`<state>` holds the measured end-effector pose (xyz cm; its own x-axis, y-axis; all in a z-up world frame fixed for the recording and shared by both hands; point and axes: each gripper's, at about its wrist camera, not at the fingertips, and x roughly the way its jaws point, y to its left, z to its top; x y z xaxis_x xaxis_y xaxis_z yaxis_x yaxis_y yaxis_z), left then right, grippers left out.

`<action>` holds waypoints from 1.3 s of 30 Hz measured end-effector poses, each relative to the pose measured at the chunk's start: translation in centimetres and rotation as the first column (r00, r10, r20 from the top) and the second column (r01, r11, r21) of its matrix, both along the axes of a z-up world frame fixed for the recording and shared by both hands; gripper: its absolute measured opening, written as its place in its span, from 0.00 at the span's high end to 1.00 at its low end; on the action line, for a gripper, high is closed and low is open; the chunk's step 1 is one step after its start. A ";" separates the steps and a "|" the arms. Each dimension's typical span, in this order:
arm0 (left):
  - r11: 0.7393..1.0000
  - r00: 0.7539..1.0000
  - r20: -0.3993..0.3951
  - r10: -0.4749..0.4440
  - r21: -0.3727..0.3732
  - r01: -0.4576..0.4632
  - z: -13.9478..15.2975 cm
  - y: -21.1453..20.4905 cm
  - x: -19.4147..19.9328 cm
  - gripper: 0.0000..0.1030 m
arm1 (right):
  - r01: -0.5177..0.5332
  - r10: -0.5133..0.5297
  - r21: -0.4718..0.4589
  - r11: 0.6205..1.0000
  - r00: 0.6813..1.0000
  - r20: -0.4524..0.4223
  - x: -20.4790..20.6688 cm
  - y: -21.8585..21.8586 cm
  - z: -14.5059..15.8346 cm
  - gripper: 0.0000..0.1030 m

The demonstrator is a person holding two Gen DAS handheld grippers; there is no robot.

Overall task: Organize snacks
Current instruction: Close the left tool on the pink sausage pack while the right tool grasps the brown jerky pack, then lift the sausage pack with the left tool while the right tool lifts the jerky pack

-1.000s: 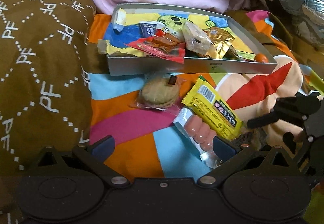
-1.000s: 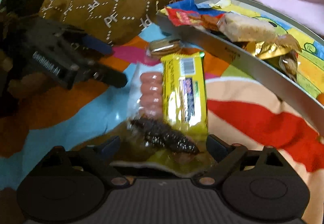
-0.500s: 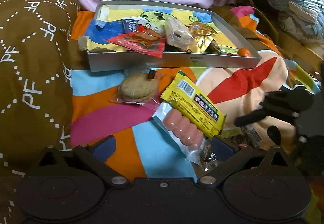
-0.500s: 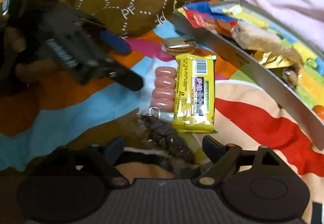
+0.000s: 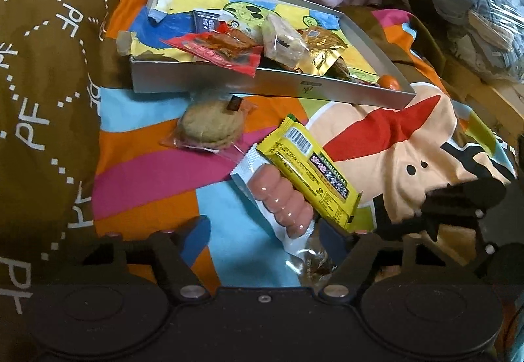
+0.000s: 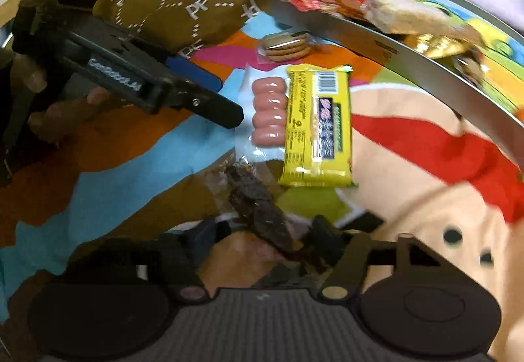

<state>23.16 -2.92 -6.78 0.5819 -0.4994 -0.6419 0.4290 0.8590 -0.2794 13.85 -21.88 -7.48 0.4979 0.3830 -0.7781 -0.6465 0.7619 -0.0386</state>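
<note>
My left gripper [image 5: 262, 231] has been closing, jaws apart around the sausage pack [image 5: 278, 198]; my right gripper [image 6: 258, 236], also closing, straddles the dark snack [image 6: 258, 211], grip unclear; tray [image 5: 262, 86] waits at twelve o'clock.

Far end of the grey tray [image 6: 458, 80] running out past the right-wrist picture's edge, sausage pack [image 5: 278, 198] half tucked under the yellow bar [image 5: 314, 172], dark snack [image 6: 262, 214] blurred between the right gripper's [image 6: 262, 240] jaws, contact unclear, wrapper print too small to read
</note>
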 end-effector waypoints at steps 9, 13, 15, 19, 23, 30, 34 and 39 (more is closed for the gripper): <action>1.000 1.000 0.015 0.001 -0.006 -0.001 -0.6 -0.7 0.7 0.44 | 0.230 -0.230 0.014 0.973 0.971 0.058 -5.2 -0.3 -0.3 0.48; 1.000 0.999 0.043 -0.011 0.001 0.011 -0.7 -1.8 1.2 0.42 | 0.355 -0.353 0.000 0.935 0.931 0.090 -7.1 -1.0 -0.3 0.47; 1.000 0.998 0.061 -0.028 0.007 0.028 -0.9 -2.5 1.2 0.42 | 0.404 -0.403 0.009 0.915 0.910 0.098 -7.6 -1.5 -0.3 0.47; 0.997 0.994 0.089 -0.070 0.031 0.068 -1.0 -3.5 0.6 0.52 | 0.452 -0.454 0.048 0.891 0.886 0.090 -8.7 -2.5 -0.5 0.47; 0.997 0.991 0.111 -0.080 0.029 0.077 -0.7 -3.7 -0.2 0.60 | 0.471 -0.476 0.069 0.879 0.876 0.084 -9.2 -2.9 -0.7 0.46; 0.998 0.987 0.150 -0.063 -0.002 0.064 0.1 -3.8 -0.7 0.68 | 0.504 -0.511 0.099 0.858 0.856 0.078 -8.5 -3.1 -0.9 0.46; 0.998 0.990 0.130 -0.045 -0.029 0.049 -0.1 -4.1 0.1 0.68 | 0.504 -0.512 0.097 0.858 0.855 0.084 -7.6 -2.7 -1.1 0.45; 0.997 0.997 0.073 -0.008 -0.072 0.014 -0.8 -4.3 1.7 0.68 | 0.504 -0.512 0.098 0.858 0.855 0.088 -7.1 -2.3 -1.4 0.41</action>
<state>24.91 -7.26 -7.57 0.6200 -0.5497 -0.5598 0.4597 0.8327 -0.3086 6.79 -24.14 -8.87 0.7164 0.1045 -0.6898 -0.1639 0.9863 -0.0208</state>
